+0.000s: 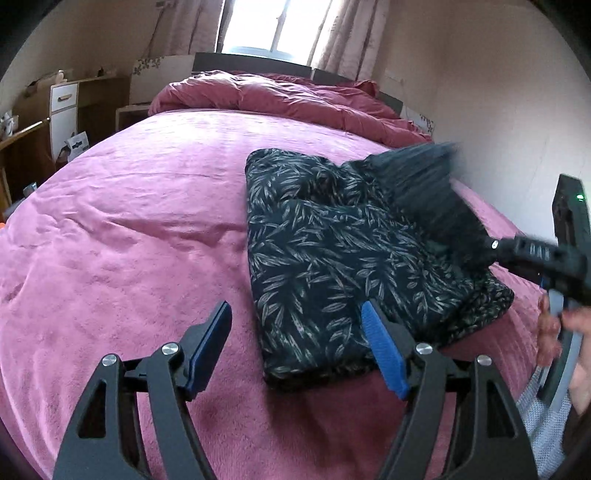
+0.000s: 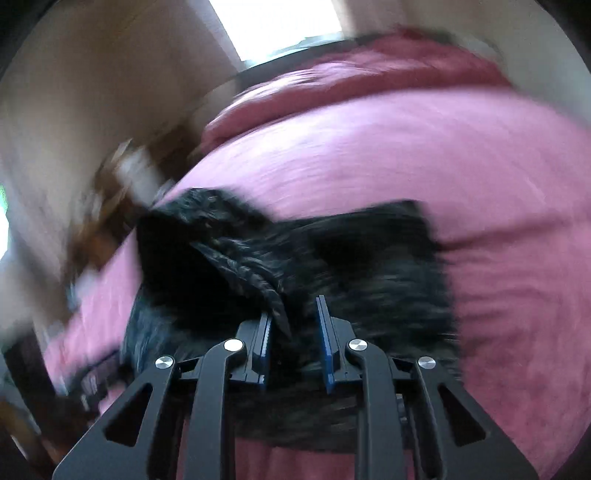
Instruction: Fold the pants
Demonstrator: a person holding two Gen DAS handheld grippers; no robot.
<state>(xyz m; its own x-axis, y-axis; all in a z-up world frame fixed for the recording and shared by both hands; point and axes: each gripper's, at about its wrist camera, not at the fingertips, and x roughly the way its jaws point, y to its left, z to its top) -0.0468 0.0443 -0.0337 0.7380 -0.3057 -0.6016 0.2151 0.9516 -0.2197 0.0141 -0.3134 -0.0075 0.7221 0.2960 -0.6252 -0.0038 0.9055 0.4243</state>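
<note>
From our left wrist, the pants (image 1: pixel 332 251), dark with a pale leaf print, lie folded on the pink bed (image 1: pixel 129 240) ahead-right of our released left tool (image 1: pixel 295 332). From our right wrist, blurred, our right tool (image 2: pixel 293 314) pinches a raised fold of them.

pants (image 1: pixel 332 258): 1 | bed (image 1: pixel 129 240): 1 | duvet (image 1: pixel 288 99): 1 | window (image 1: pixel 273 26): 1

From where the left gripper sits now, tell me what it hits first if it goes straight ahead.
Probably the folded pants. The left gripper is open, its right jaw already over the near edge of the pants, its left jaw over the pink blanket. Depth is unclear, so it may skim above them.
</note>
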